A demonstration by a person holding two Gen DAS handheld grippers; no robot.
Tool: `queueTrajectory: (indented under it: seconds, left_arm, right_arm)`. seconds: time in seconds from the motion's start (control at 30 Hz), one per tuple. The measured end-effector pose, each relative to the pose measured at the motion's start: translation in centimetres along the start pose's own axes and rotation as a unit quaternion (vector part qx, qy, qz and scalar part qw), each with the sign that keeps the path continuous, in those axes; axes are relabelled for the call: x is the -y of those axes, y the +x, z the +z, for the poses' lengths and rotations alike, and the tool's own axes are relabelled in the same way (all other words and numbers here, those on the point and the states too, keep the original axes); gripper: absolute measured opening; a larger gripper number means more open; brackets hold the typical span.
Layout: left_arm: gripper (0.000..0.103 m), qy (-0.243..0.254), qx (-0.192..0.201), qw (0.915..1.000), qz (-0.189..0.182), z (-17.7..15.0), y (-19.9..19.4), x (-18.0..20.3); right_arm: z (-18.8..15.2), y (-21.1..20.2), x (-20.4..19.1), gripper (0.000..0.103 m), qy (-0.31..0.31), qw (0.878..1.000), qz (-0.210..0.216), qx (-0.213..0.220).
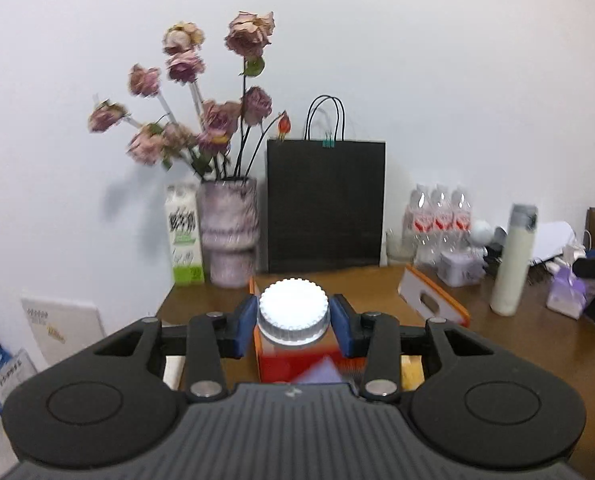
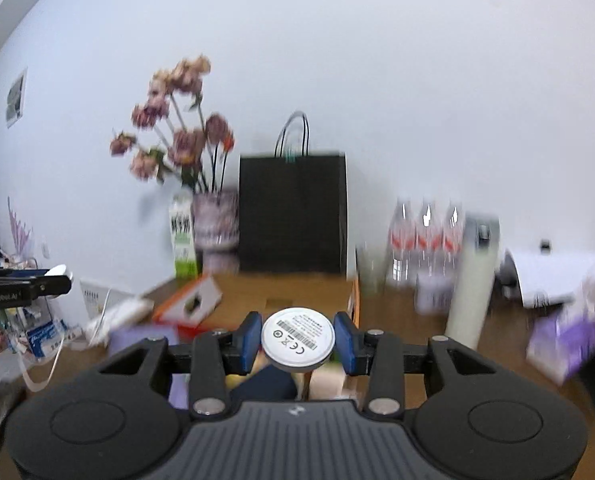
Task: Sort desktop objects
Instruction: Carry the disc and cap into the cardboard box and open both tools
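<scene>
Right, the left gripper is clamped on the ribbed white cap of a jar with an orange-red label, held at lower centre of the left view above the wooden desk. Over on the right, the right gripper squeezes a round white disc at lower centre, barcode side facing the camera, black paper bag behind

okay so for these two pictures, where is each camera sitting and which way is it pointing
Left wrist: rides on the left claw, facing the back wall; its blue pads grip a white-capped bottle by the cap.
Right wrist: rides on the right claw, facing the same wall; pads grip a white round disc.
Shared: dried flowers, black paper bag, water bottles, wooden desk.
</scene>
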State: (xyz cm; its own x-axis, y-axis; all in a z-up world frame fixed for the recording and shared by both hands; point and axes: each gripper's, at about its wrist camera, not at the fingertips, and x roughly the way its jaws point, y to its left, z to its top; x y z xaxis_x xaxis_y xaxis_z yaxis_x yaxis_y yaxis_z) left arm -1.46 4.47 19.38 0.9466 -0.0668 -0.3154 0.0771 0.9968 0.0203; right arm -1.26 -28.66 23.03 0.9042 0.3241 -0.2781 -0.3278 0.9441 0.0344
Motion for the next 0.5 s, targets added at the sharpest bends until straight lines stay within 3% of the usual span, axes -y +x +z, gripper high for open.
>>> queueTrajectory:
  seconds: [0.13,0.27,0.4,0.5]
  left_arm:
    - [0.041,-0.010,-0.044,0.9989,-0.008,4.7,8.4,-0.9]
    - [0.041,-0.015,-0.101,0.9946,0.015,5.7,19.0,-1.2]
    - [0.041,-0.045,-0.169,0.9845,0.019,3.8,27.9,-1.7]
    - [0.041,-0.024,-0.192,0.9808,0.025,1.6,32.2,-1.7]
  right_arm:
    - [6.1,7.5,1.8,0.038,0.017,0.999,0.030,-0.032]
    - [9.2,17.7,1.9,0.038,0.028,0.995,0.048,-0.085]
    - [7.6,28.2,0.8,0.038,0.020,0.988,0.037,-0.146]
    - [4.3,34.8,-0.1,0.038,-0.002,0.980,0.026,-0.195]
